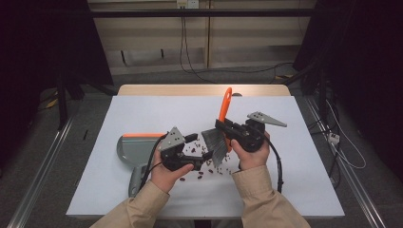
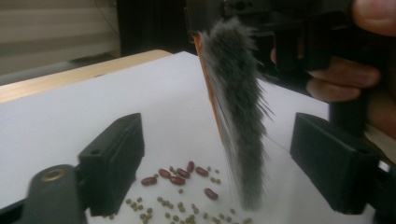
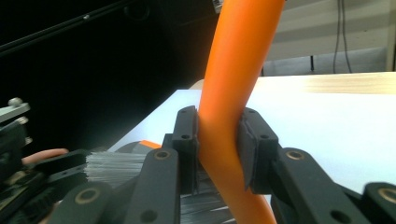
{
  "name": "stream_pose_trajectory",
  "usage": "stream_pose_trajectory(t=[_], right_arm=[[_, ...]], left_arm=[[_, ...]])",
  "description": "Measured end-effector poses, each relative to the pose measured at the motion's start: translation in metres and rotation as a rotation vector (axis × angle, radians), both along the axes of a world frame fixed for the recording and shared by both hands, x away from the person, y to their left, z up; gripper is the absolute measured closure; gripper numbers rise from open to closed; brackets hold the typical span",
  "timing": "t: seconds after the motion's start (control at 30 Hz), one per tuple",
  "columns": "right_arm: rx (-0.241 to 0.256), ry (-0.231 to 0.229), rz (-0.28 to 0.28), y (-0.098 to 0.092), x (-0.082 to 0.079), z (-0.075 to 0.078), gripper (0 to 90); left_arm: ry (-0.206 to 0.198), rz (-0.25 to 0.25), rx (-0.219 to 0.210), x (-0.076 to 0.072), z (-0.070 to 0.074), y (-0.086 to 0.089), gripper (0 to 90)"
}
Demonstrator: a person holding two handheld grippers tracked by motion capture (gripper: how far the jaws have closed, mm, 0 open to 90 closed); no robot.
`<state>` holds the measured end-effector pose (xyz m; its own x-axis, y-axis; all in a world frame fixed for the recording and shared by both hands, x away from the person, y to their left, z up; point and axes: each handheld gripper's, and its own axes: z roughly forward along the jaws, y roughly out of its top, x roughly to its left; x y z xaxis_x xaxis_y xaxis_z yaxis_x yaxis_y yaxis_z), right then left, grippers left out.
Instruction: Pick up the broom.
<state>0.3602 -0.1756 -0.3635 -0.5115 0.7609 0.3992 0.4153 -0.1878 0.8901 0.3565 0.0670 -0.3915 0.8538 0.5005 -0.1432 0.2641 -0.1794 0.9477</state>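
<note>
A hand brush with an orange handle (image 1: 224,105) and grey bristles (image 1: 216,145) is held over the white table. My right gripper (image 1: 227,127) is shut on the handle (image 3: 233,70), whose orange shaft is squeezed between the two black jaws (image 3: 219,149). The bristles (image 2: 238,102) hang down between the wide-apart jaws of my left gripper (image 2: 222,163), which is open and holds nothing. The bristle tips reach a scatter of red beans (image 2: 180,173) and small green ones on the table. From above, the left gripper (image 1: 199,148) sits just left of the bristles.
A grey dustpan (image 1: 130,148) with an orange edge lies on the white table top (image 1: 142,114) to the left of my left hand. Beans (image 1: 199,172) are scattered in front of both hands. Cables trail over the floor behind the table.
</note>
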Motion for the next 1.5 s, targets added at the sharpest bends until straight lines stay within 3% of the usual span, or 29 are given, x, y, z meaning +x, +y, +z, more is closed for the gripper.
stream_pose_trajectory(t=[0.1, 0.17, 0.3, 0.5, 0.7, 0.83, 0.93, 1.1, 1.3, 1.5], right_arm=[[0.002, -0.002, 0.019, 0.009, -0.001, 0.000, 71.1], [0.003, 0.001, 0.028, 0.014, -0.001, -0.001, 71.0], [0.005, 0.003, 0.045, 0.021, -0.001, -0.002, 71.0], [0.023, 0.003, 0.060, 0.023, 0.001, -0.004, 70.9], [0.074, 0.029, 0.093, 0.019, 0.004, -0.007, 69.9], [0.082, 0.016, 0.128, 0.016, 0.006, -0.008, 67.7], [0.088, -0.005, 0.150, 0.015, 0.007, -0.008, 54.2], [0.057, -0.088, 0.192, 0.010, 0.006, -0.006, 38.2], [0.057, -0.139, 0.217, -0.003, 0.003, -0.016, 32.2], [0.031, -0.131, 0.266, -0.009, 0.004, -0.028, 29.0]], left_arm=[[0.016, 0.019, -0.022, 0.003, -0.001, -0.002, 25.4], [0.005, 0.023, -0.013, 0.004, -0.001, -0.003, 35.4], [0.020, 0.032, -0.031, 0.005, -0.001, -0.001, 50.9], [0.046, -0.009, -0.065, 0.007, 0.000, 0.003, 77.6], [0.064, -0.009, -0.088, 0.010, 0.000, 0.010, 83.4], [0.075, -0.013, -0.092, 0.011, 0.000, 0.013, 84.4], [0.087, -0.011, -0.105, 0.012, 0.000, 0.016, 84.7], [0.090, -0.002, -0.117, 0.014, 0.001, 0.023, 85.0], [0.091, 0.013, -0.128, 0.016, 0.003, 0.028, 85.2], [0.082, 0.013, -0.129, 0.016, 0.006, 0.030, 85.2]])
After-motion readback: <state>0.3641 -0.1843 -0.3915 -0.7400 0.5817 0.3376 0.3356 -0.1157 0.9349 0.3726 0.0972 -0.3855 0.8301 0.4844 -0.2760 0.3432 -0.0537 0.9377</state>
